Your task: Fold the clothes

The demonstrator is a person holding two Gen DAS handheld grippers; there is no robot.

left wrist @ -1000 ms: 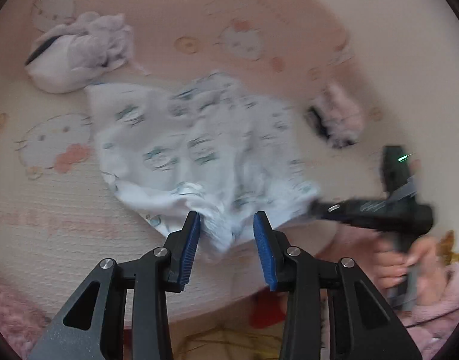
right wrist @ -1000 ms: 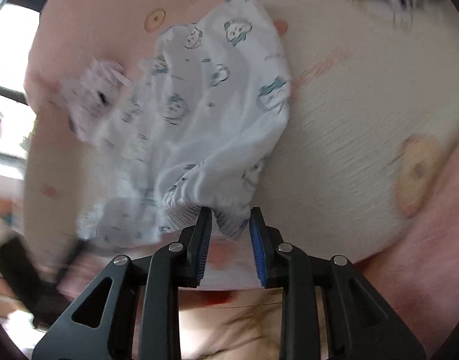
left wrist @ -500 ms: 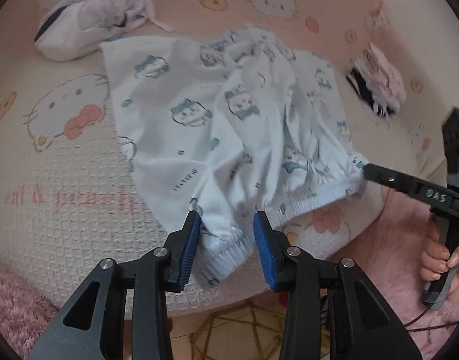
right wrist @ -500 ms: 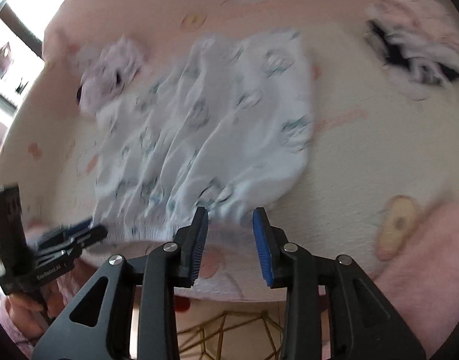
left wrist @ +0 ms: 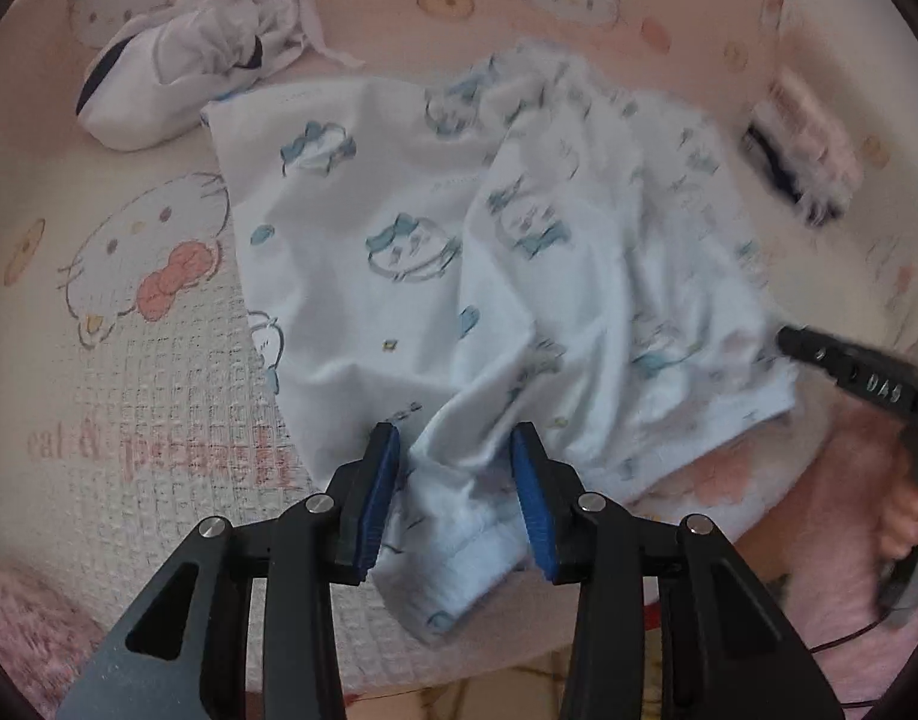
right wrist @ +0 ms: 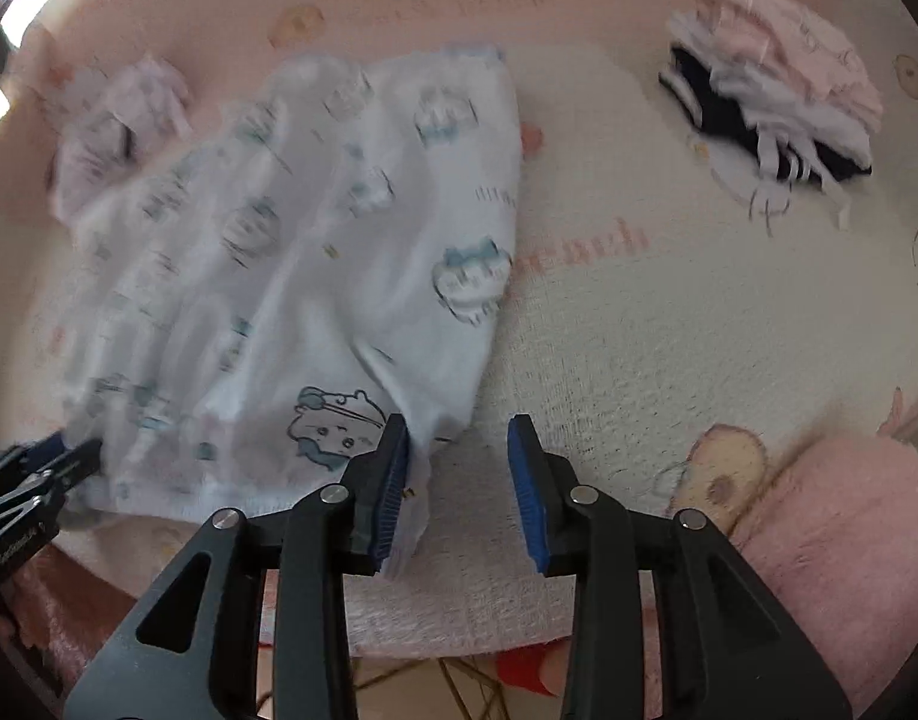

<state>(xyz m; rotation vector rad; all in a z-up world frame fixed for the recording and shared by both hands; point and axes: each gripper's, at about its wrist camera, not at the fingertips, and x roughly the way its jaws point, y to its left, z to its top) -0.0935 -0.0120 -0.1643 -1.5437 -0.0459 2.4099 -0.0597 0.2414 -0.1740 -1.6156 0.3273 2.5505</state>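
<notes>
A white garment printed with blue cartoon animals (left wrist: 459, 252) lies rumpled and spread on the bed. Its elastic hem is bunched between the pads of my left gripper (left wrist: 453, 468), whose jaws stand apart and are opening. In the right wrist view the same garment (right wrist: 315, 276) lies to the left. One corner of it rests against the left pad of my right gripper (right wrist: 459, 468), while the gap to the other pad is bare. These jaws are opening too. The right gripper's tips (left wrist: 783, 339) show at the garment's right edge, and the left gripper's tips (right wrist: 69, 456) at its left edge.
A cat-print towel blanket (left wrist: 129, 390) covers the bed. A crumpled white garment (left wrist: 183, 78) lies at the back left, and a pile of pink, white and dark clothes (right wrist: 777, 102) at the back right. Pink fluffy fabric (right wrist: 831, 540) edges the front. A hand (left wrist: 903, 528) holds the right gripper.
The garment went from hanging bunched to lying spread on the bed as both grippers came down. The right jaws widened and the cloth slipped from between them to the left pad.
</notes>
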